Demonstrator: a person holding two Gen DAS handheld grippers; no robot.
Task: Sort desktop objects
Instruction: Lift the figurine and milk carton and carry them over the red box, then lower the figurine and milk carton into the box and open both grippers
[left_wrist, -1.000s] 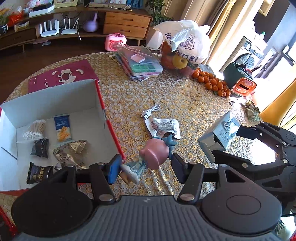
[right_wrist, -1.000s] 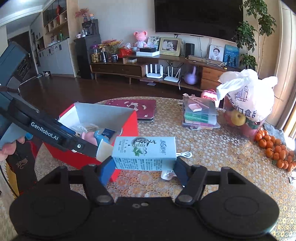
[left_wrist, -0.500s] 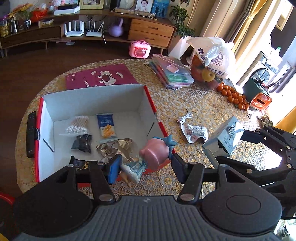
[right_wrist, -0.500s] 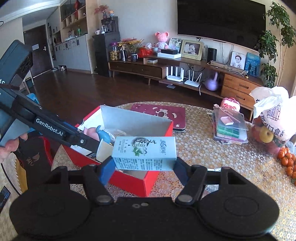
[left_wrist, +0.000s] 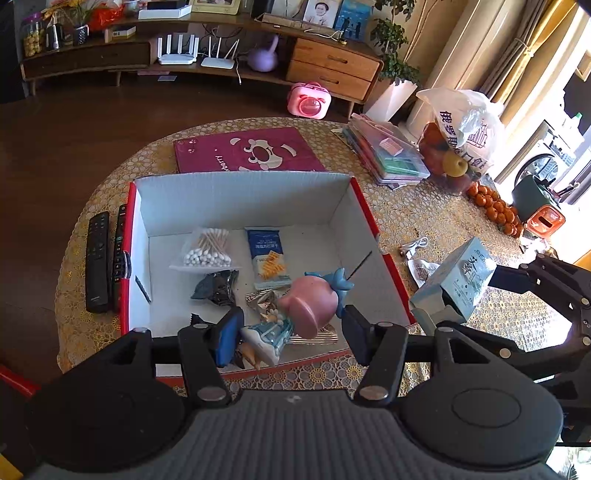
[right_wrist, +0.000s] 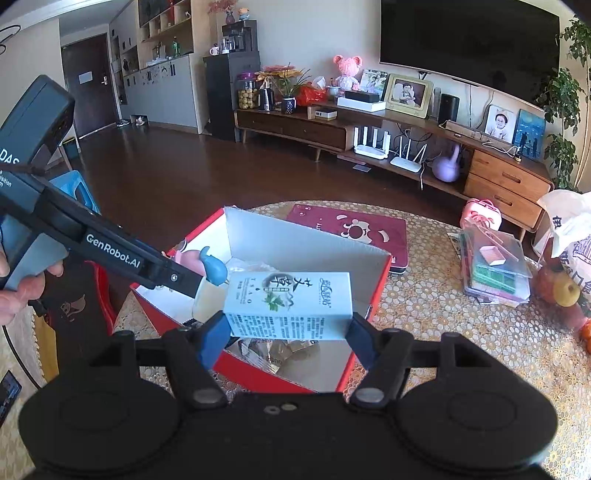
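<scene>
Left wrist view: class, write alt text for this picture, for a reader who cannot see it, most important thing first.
The left gripper holds a pink-and-blue figurine over the near edge of an open red box that contains cotton swabs and snack packets. To the right, the right gripper holds a pale blue carton above the round, patterned table.

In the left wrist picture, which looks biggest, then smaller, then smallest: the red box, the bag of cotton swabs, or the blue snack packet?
1. The red box, by far the biggest; it holds the other two.
2. and 3. The bag of cotton swabs and the blue snack packet look about the same size, too close to rank.
</scene>
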